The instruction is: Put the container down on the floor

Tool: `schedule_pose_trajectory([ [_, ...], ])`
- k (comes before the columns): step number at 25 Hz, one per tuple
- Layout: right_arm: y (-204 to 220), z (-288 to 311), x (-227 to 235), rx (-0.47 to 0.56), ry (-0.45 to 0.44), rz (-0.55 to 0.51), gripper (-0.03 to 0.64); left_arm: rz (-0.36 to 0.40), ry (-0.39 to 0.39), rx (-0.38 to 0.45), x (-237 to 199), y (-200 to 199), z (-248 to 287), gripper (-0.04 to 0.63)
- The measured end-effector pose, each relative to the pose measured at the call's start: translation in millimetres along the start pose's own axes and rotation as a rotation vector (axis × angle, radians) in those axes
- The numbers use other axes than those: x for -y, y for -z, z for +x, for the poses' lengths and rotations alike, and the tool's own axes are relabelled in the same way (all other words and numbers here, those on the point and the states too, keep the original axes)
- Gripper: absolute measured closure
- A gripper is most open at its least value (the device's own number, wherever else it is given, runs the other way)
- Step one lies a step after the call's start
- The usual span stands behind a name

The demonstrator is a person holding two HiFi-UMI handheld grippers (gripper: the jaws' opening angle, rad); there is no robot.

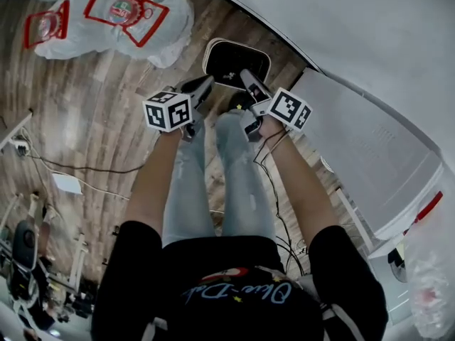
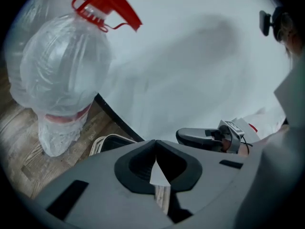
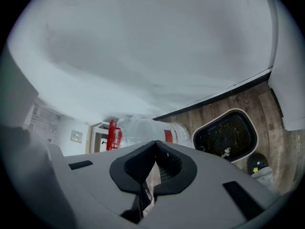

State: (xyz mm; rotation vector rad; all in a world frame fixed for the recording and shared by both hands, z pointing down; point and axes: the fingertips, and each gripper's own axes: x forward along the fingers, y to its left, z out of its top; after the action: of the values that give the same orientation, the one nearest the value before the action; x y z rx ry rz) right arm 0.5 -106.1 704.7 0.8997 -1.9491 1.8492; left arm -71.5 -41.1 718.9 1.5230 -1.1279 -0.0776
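Observation:
The container (image 1: 236, 62) is a black tub with a white rim that stands on the wooden floor by the wall, just beyond my feet. It also shows in the right gripper view as the container (image 3: 226, 135), with bits of debris inside, and its corner (image 2: 107, 144) shows in the left gripper view. My left gripper (image 1: 206, 84) hangs above its near left edge, jaws shut with nothing between them. My right gripper (image 1: 247, 77) hovers over its near right edge, also shut and empty. Neither touches the tub. Seen along their own jaws, the left gripper (image 2: 156, 144) and the right gripper (image 3: 156, 147) are both closed tip to tip.
Large clear water bottles (image 1: 114, 13) with red handles lie on the floor at the far left. A white cabinet (image 1: 370, 148) stands at the right against the wall. Cables (image 1: 78, 168) run across the floor on the left. My legs (image 1: 213, 183) stand directly below the grippers.

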Motion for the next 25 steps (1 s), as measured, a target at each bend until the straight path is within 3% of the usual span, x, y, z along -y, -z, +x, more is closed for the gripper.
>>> schedule_pose_trajectory([
  [8,-10.3,-51.9,-51.2,0.15,-0.069,0.038,0.617,0.145,0.082,-0.007,66.6,-25.8,-27.0,0.591],
  [17,-23.5,-110.3,-86.2,0.314,-0.034,-0.11,0.617,0.364,0.153,-0.018,136.9,-48.7,-58.7,0.591],
  [25,-20.5,-162.6,-116.2,0.423,-0.016,-0.158,0.617,0.559,0.207,-0.087,186.0,-45.2,-85.6,0.591],
])
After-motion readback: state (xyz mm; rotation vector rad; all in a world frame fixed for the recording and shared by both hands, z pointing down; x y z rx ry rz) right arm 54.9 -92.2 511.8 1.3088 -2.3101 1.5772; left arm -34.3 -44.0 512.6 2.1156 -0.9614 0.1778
